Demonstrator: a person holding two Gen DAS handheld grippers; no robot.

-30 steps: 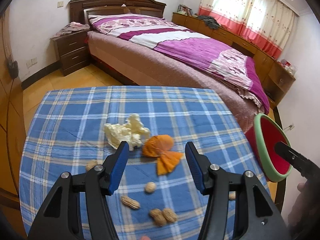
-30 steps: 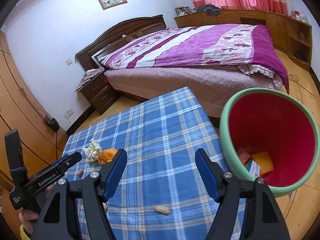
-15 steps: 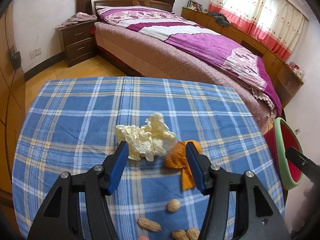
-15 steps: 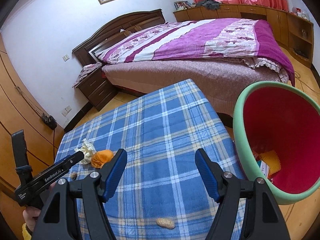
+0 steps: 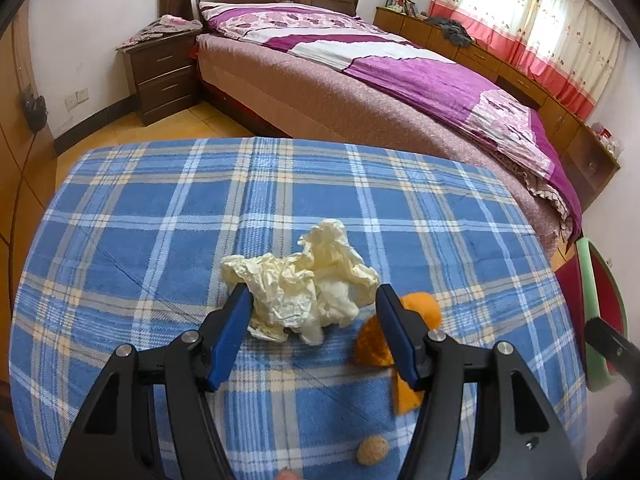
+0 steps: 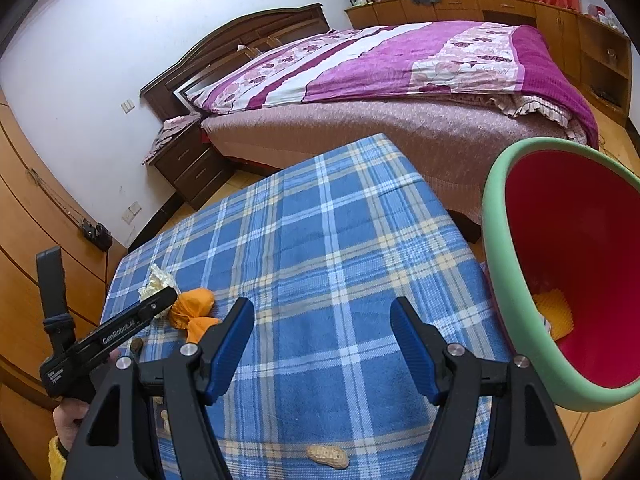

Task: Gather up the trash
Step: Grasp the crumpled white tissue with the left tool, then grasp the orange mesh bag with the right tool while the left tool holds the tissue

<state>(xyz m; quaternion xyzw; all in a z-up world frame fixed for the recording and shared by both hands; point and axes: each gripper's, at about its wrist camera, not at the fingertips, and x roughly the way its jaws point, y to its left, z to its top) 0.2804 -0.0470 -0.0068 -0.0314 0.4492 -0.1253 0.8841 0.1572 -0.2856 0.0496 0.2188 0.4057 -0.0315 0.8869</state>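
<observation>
A crumpled cream tissue (image 5: pixel 304 280) lies on the blue plaid tablecloth (image 5: pixel 160 216). My left gripper (image 5: pixel 313 295) hangs over it, jaws opening, fingertips on either side of the tissue without pressing it. An orange peel (image 5: pixel 422 310) lies just right of the right finger. The right wrist view shows the same tissue (image 6: pixel 158 282) and orange peel (image 6: pixel 194 304) at the tip of the left gripper (image 6: pixel 168 296). My right gripper (image 6: pixel 322 314) is open over bare cloth with nothing between its fingers; a peanut (image 6: pixel 328 456) lies below it. The red bin with a green rim (image 6: pixel 496 248) stands beside the table on the right.
A round nut shell (image 5: pixel 372 451) lies near the table's front edge. The bin (image 5: pixel 596 320) holds some trash. A bed (image 5: pixel 400 92) stands beyond the table and a nightstand (image 5: pixel 164 76) at the back left. A hand (image 6: pixel 68 420) holds the left gripper.
My left gripper has moved forward, down and left: the tissue now lies between its fingers where the orange peel was, and the jaws are a little wider. The right gripper sank slightly.
</observation>
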